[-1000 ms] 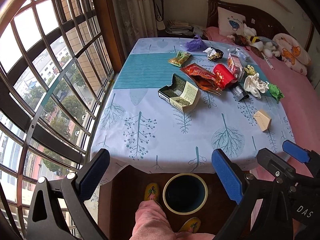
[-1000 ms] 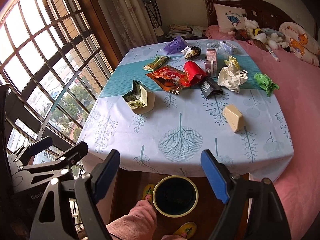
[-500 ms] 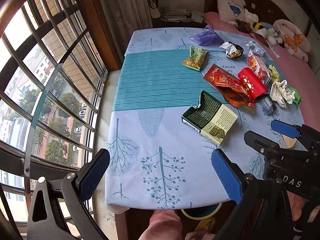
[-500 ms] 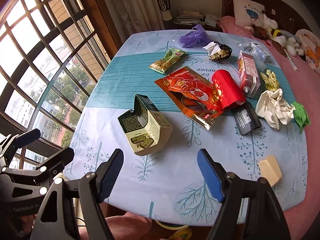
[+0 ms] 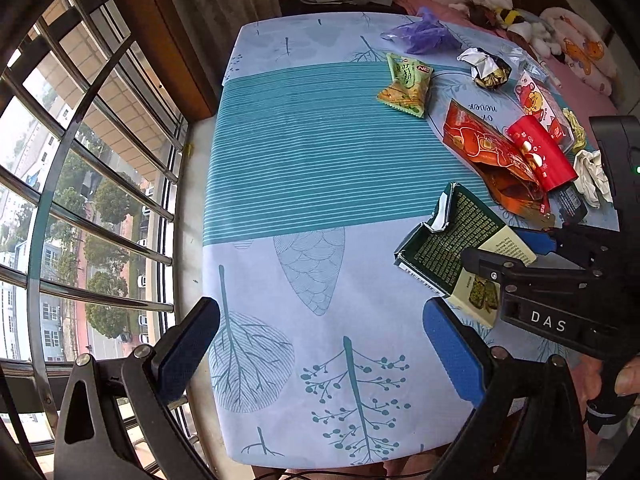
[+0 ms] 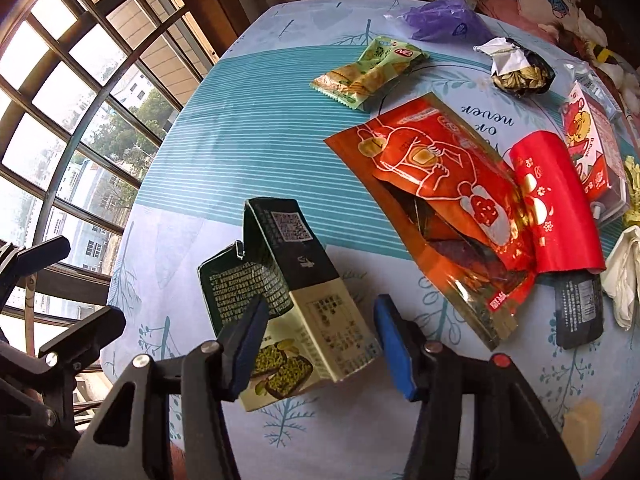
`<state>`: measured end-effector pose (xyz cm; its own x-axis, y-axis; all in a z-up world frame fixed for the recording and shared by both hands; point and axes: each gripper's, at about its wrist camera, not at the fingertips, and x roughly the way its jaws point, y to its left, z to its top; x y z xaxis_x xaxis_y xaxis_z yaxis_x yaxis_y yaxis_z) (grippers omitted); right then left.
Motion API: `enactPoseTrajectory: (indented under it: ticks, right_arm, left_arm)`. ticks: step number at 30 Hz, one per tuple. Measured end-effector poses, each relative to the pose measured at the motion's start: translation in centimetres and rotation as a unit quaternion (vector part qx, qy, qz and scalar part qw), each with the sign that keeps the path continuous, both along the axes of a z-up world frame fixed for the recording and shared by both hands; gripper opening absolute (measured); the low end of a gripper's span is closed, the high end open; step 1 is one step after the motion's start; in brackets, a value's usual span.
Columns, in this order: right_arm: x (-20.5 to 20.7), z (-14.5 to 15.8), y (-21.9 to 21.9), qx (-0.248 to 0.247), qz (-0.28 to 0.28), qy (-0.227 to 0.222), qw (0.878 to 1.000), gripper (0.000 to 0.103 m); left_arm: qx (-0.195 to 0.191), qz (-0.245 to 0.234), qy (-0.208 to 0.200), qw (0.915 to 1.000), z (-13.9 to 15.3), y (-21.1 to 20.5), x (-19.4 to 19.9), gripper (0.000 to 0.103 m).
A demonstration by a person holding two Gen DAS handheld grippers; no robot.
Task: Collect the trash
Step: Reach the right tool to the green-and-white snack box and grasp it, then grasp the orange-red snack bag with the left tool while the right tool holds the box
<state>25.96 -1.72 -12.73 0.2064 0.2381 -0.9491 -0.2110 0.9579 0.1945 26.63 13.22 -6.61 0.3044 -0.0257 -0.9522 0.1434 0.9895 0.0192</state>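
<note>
A torn green and cream snack box (image 6: 296,304) lies on the tree-print tablecloth (image 6: 248,148). My right gripper (image 6: 320,340) is open with its blue pads on either side of the box's near end, not closed on it. The box also shows in the left wrist view (image 5: 452,248), partly behind the right gripper. My left gripper (image 5: 316,344) is open and empty above the table's near left part. Other trash lies beyond: an orange foil bag (image 6: 436,200), a red wrapper (image 6: 556,200), a green snack packet (image 6: 368,72), a purple bag (image 6: 444,20).
Crumpled white paper (image 6: 624,272), a black packet (image 6: 580,308), a foil wrapper of seeds (image 6: 520,68), a red carton (image 6: 592,144) and a tan block (image 6: 582,428) lie at the right. A barred window (image 5: 80,184) runs along the left. A pink bed with soft toys (image 5: 560,32) stands behind.
Both grippers have moved forward and down over the table. The right gripper has narrowed its opening and now straddles the snack box. The bin under the table has left view.
</note>
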Motion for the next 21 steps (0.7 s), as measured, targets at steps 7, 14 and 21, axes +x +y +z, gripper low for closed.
enactPoseTrajectory:
  ticks: [7,14,21]
  right_arm:
    - [-1.9,0.5,-1.0,0.042,-0.034,-0.001,0.999,0.025]
    - [-6.0,2.3,-4.0,0.023,-0.116,-0.017,0.993,0.025]
    - [-9.7,4.1,-7.9,-0.001,-0.209,-0.050,0.977,0.025]
  left_arm:
    - [-0.008,-0.037,0.007,0.9993,-0.2,-1.7,1.1,0.100]
    - [-0.020,-0.100,0.004,0.9948,0.5,-5.4,1.1,0.100]
    - [-0.041,-0.153,0.015,0.9873,0.8,-9.3,1.6,0.100]
